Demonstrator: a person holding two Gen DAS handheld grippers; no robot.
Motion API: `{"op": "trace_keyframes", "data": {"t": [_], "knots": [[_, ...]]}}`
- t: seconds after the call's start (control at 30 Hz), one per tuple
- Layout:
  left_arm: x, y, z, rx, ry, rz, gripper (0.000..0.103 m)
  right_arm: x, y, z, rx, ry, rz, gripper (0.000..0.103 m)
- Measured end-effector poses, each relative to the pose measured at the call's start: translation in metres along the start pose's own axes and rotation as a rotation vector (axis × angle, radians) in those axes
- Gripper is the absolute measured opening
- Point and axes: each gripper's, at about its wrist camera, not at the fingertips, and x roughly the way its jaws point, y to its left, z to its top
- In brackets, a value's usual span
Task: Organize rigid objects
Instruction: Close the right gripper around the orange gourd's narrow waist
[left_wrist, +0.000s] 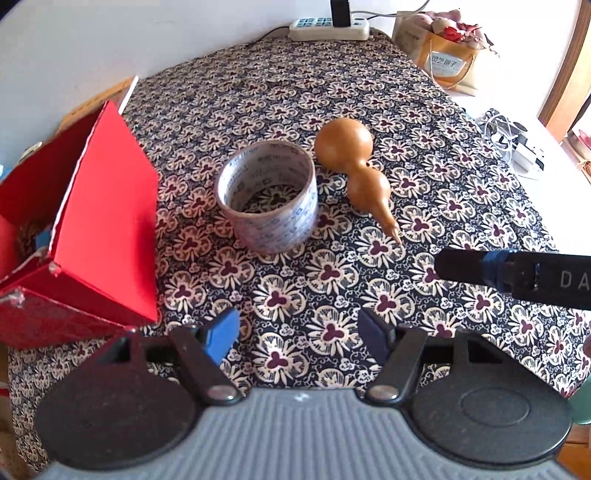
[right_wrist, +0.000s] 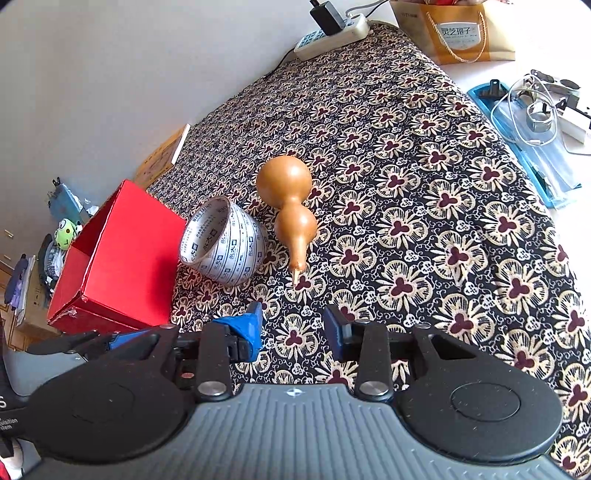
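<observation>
Two things are waiting on the patterned surface (left_wrist: 424, 110): a tape roll (left_wrist: 267, 195) touching a gourd (left_wrist: 351, 162), both beside the red box (left_wrist: 92, 236), which perhaps already holds something. You are hovering both grippers low with jaws spread, empty. Your right gripper (right_wrist: 293, 328) is lining up on the gourd's stem; grip its narrow waist instead. Your left gripper (left_wrist: 299, 332) is facing the roll.

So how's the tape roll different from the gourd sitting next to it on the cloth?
The tape roll is a hollow ring, white with blue print; the gourd is a solid-looking, plain glossy brown double bulb. The tape roll stands on its flat end with the opening facing up, while the gourd lies on its side, its thin stem pointing toward the cameras. The tape roll sits nearer the red box. Both rest on the floral cloth, ungripped.
</observation>
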Motion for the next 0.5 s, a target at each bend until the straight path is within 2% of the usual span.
{"op": "trace_keyframes", "data": {"t": [0.33,0.5], "knots": [[0.012,0.006,0.007,-0.02,0.022,0.02,0.071,0.015,0.002,0.014,-0.004,0.019,0.019,0.02],[0.017,0.007,0.011,-0.018,0.024,0.008,0.071,0.02,0.004,0.025,-0.015,0.006,0.021,0.02]]}}
